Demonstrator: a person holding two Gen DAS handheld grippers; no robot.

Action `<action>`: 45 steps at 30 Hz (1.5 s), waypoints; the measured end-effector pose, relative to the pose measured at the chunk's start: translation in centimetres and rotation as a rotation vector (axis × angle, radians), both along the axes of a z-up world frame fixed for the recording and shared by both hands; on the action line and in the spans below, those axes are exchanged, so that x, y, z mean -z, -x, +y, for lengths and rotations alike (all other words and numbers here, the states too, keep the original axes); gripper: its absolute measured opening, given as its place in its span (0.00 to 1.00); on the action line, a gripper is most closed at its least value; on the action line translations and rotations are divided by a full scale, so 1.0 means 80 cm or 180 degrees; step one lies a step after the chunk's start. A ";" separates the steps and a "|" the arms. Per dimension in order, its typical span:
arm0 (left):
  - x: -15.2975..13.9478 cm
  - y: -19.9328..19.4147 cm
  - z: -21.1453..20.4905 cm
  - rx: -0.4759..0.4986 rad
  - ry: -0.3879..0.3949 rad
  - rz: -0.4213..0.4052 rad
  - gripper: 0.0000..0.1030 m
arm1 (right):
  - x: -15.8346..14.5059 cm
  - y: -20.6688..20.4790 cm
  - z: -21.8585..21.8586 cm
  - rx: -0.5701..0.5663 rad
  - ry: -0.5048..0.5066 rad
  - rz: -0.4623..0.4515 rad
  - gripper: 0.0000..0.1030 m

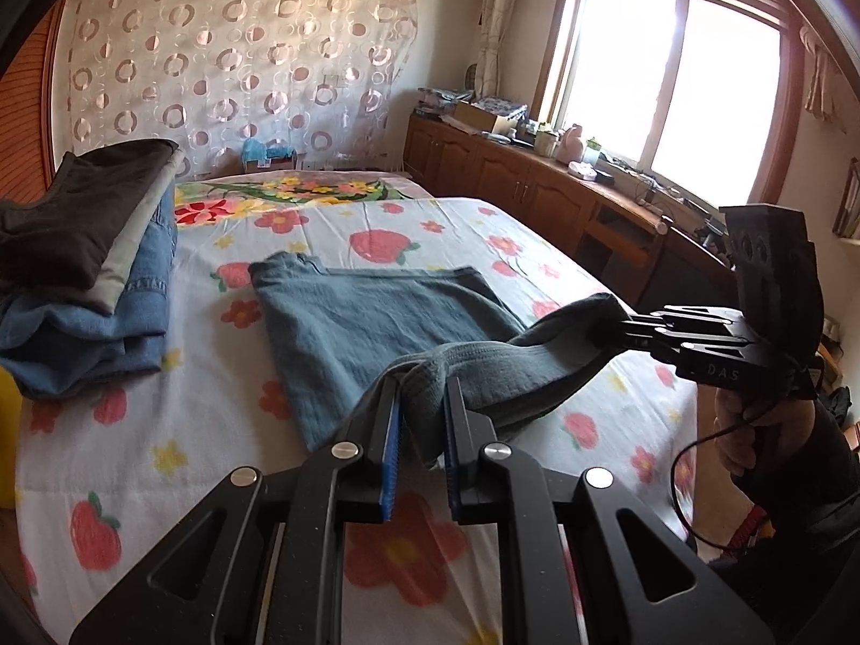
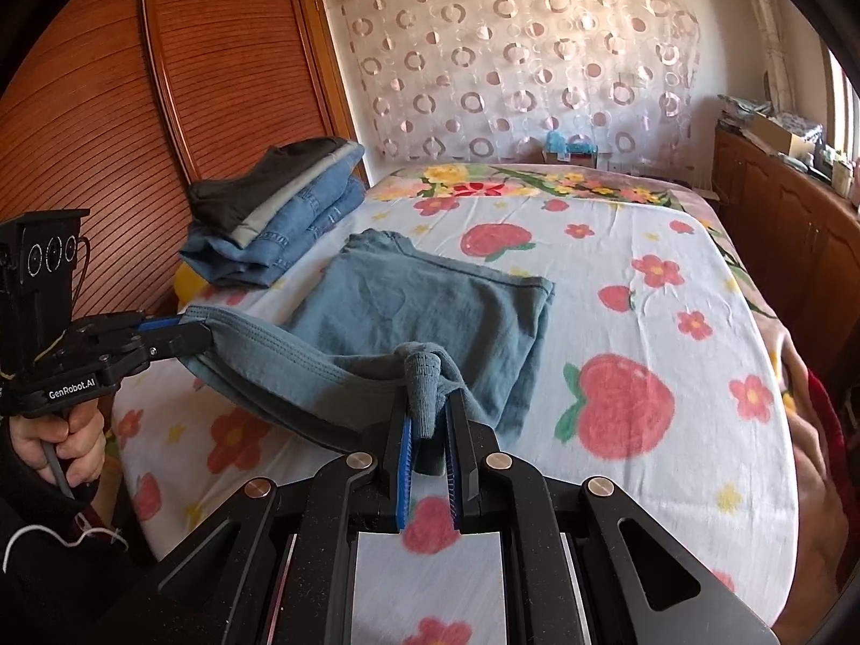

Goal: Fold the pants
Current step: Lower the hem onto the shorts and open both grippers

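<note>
Grey-blue pants [image 1: 376,317] lie partly folded on the flowered bed sheet [image 1: 161,441]; they also show in the right wrist view [image 2: 430,301]. Their near end, with a stitched band, is lifted off the bed and stretched between both grippers. My left gripper [image 1: 422,376] is shut on one corner of that band. My right gripper [image 2: 427,392] is shut on the other corner. The right gripper also shows in the left wrist view [image 1: 602,330], and the left gripper in the right wrist view [image 2: 201,336].
A stack of folded clothes [image 1: 91,269], black on top of grey and denim, sits at the bed's left side [image 2: 279,209]. A wooden cabinet [image 1: 537,188] with clutter runs along the right under the window. A wooden wardrobe [image 2: 134,107] stands left.
</note>
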State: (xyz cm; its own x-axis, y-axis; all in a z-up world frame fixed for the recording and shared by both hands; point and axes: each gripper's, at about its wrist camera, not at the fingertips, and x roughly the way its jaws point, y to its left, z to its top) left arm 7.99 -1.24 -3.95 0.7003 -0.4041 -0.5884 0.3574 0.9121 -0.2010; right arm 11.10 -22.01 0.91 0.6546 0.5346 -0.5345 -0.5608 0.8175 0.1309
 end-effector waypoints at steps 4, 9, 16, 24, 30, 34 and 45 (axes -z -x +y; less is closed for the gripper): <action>-0.005 -0.017 0.003 -0.0038 0.0034 -0.0027 0.14 | -0.009 -0.020 0.001 -0.0007 -0.0053 -0.0023 0.10; -0.004 -0.036 0.004 -0.0058 0.0006 -0.0006 0.14 | -0.010 -0.040 0.007 -0.0011 -0.0075 -0.0030 0.10; -0.009 -0.062 0.002 -0.0069 -0.0062 0.0003 0.14 | -0.006 -0.067 0.010 -0.0008 -0.0115 0.0018 0.10; -0.003 -0.091 0.003 -0.0095 -0.0152 0.0050 0.14 | -0.004 -0.098 0.018 -0.0009 -0.0086 0.0055 0.10; -0.001 -0.112 0.008 -0.0126 -0.0141 0.0101 0.14 | -0.003 -0.121 0.031 -0.0023 -0.0012 0.0111 0.10; -0.002 -0.126 0.010 -0.0140 -0.0144 0.0089 0.14 | -0.009 -0.135 0.037 -0.0025 -0.0011 0.0070 0.10; 0.029 -0.161 0.014 -0.0137 -0.0176 0.0353 0.22 | 0.012 -0.174 0.052 0.0022 0.0091 0.0235 0.10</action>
State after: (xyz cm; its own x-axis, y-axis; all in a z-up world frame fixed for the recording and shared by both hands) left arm 20.88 -0.08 -6.27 0.6456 -0.3398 -0.6839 0.2960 0.9369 -0.1860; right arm 25.03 -17.87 -0.07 0.6164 0.5141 -0.5964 -0.5448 0.8253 0.1483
